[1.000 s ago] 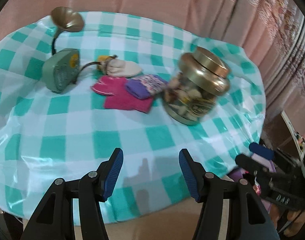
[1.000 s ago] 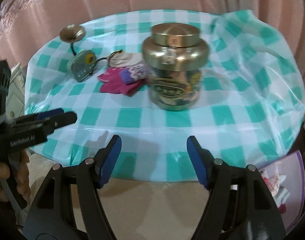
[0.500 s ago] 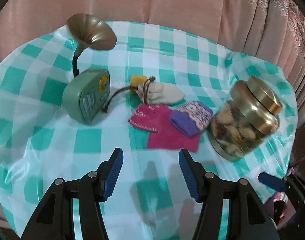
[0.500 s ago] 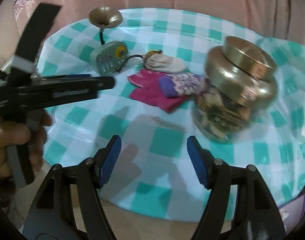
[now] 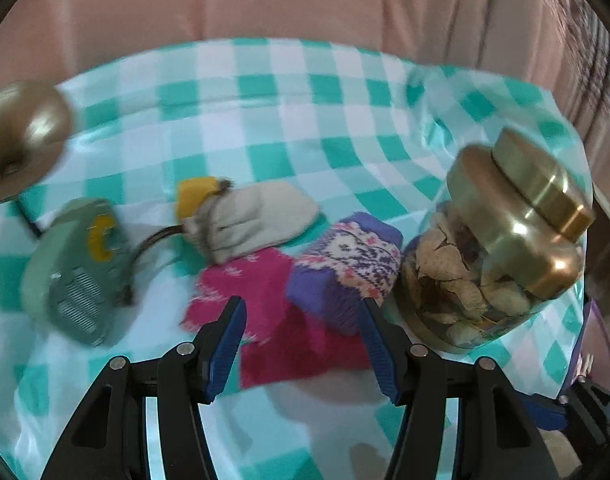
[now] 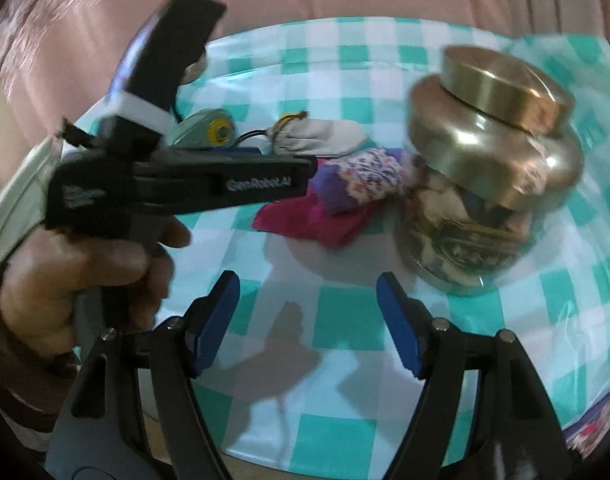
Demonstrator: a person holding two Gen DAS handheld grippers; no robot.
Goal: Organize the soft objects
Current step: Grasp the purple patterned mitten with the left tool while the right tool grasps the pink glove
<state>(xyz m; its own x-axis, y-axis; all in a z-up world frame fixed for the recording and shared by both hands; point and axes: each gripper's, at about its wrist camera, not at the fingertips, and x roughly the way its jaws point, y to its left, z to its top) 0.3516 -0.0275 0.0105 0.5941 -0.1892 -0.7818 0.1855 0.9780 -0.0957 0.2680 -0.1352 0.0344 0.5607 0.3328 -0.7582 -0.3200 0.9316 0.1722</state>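
pink curtains hang behind a round table (image 5: 265, 92) under a teal-and-white checked cloth, and your view of it has closed in fast. a second ago the left wrist camera saw the whole tabletop from back at its near edge; now the soft pile fills the middle of the left wrist frame. that reads as the approach nearly done, with the first pick about to start and nothing sorted yet.

the soft things sit bunched together in the centre of the frame: a magenta cloth (image 5: 273, 292) lying flat, a purple patterned sock (image 5: 345, 268) resting on its right part, and a beige drawstring pouch (image 5: 249, 220) just behind them. the gold-lidded jar (image 5: 501, 248) stands at right, close against the sock, and a green radio-like gadget (image 5: 73, 272) sits at left.

your left gripper (image 5: 301, 336) stands about half open, holding nothing; its blue pads frame the near part of the magenta cloth and the sock's near end, though blur hides whether the tips touch fabric.

your right gripper (image 6: 307, 320) hangs lower centre in its own frame over bare cloth, well short of the pile. its jaws have just been opening a little wider, with nothing between them. your left hand (image 6: 85, 276) shows at lower left of that view, gripping its tool's handle.
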